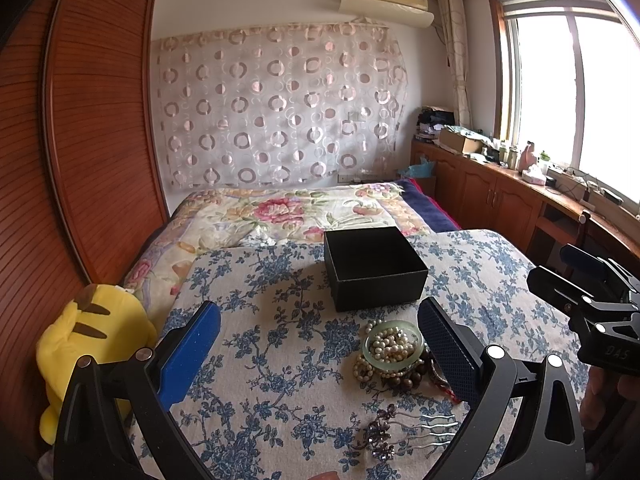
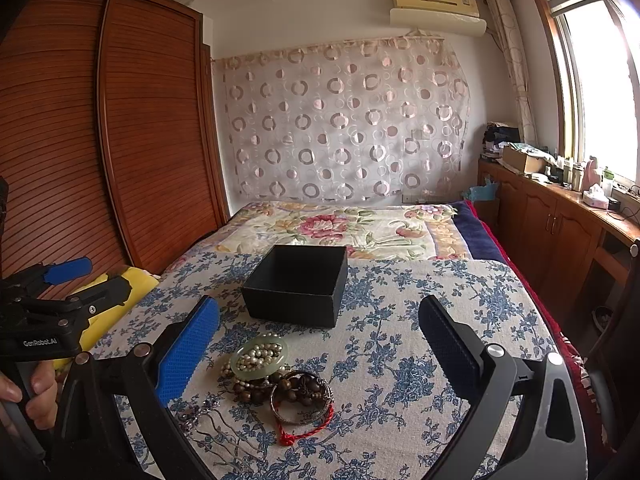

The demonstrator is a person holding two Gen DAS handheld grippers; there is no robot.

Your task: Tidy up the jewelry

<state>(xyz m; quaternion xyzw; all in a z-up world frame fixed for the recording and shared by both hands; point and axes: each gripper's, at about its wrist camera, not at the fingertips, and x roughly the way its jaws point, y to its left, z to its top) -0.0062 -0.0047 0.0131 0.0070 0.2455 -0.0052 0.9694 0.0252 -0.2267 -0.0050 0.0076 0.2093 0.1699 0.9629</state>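
An open black box [image 1: 374, 266] [image 2: 298, 284] sits on the blue-flowered cloth. In front of it lies a heap of jewelry: a green jade ring [image 1: 393, 346] [image 2: 259, 357] over a pearl strand, dark wooden beads [image 1: 406, 380] [image 2: 276, 390], a silver bangle [image 2: 302, 402], a red cord [image 2: 304, 430] and a purple hair comb [image 1: 400, 428] [image 2: 208, 420]. My left gripper [image 1: 320, 344] is open and empty above the cloth, left of the heap. My right gripper [image 2: 320, 340] is open and empty above the heap.
The cloth-covered surface [image 1: 260, 360] stands over a bed with a floral quilt [image 1: 280, 212]. A yellow plush toy [image 1: 92, 344] lies at the left edge. A wooden wardrobe [image 1: 80, 140] is on the left, a cabinet counter [image 1: 500, 188] under the window on the right.
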